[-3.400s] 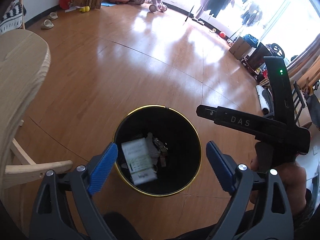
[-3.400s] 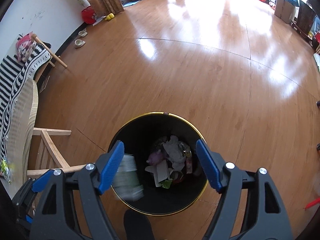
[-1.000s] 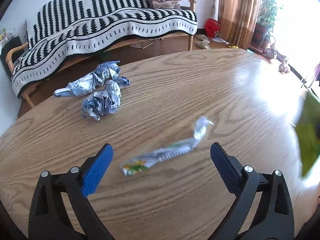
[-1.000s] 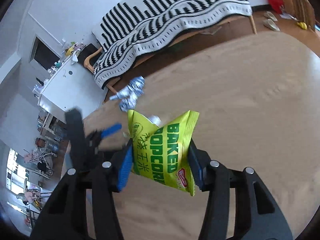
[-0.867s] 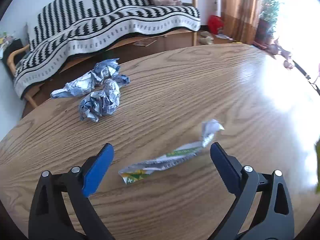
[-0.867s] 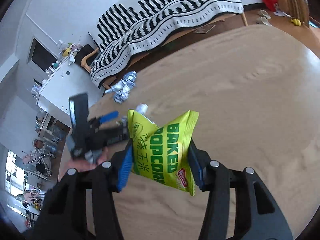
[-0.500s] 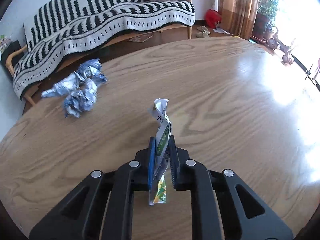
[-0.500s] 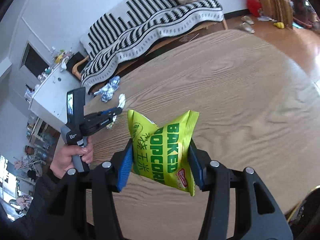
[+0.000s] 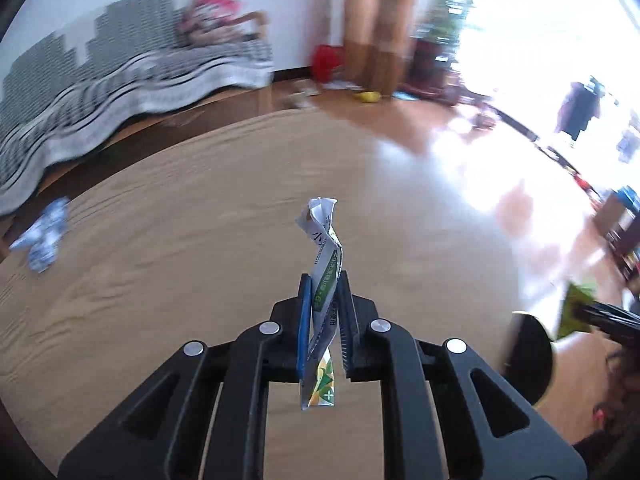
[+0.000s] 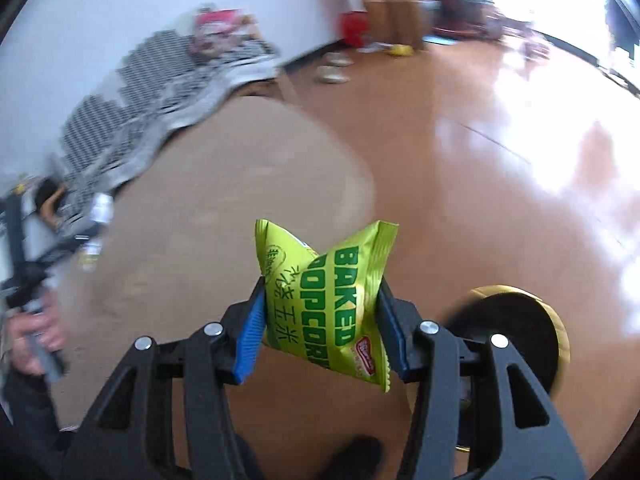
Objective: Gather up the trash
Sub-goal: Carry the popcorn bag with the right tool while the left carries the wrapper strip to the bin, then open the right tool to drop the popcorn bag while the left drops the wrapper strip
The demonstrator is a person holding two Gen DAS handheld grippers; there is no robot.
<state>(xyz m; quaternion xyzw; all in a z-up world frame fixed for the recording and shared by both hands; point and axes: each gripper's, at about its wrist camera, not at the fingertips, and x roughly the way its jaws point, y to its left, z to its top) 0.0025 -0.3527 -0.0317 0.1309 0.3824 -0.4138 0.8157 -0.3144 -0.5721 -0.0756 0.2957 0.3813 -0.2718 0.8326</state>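
While L gripper (image 9: 324, 322) clamps twisted wrapper (image 9: 323, 280), R gripper (image 10: 320, 320) clamps popcorn bag (image 10: 326, 300) nr black bin (image 10: 516, 336)

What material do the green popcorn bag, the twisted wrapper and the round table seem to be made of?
Popcorn bag: probably glossy plastic film, printed, with sharp creases and a crimped edge, held in the right claw.
Twisted wrapper: thin printed film or foil, holding its twist, held in the left claw.
Table: looks like light wood with visible grain, though blurred.

Round wooden table (image 9: 168, 248), crumpled foil wrappers (image 9: 42, 246) near its far-left edge, black gold-rimmed bin (image 10: 516, 332) on wooden floor (image 10: 500, 184)
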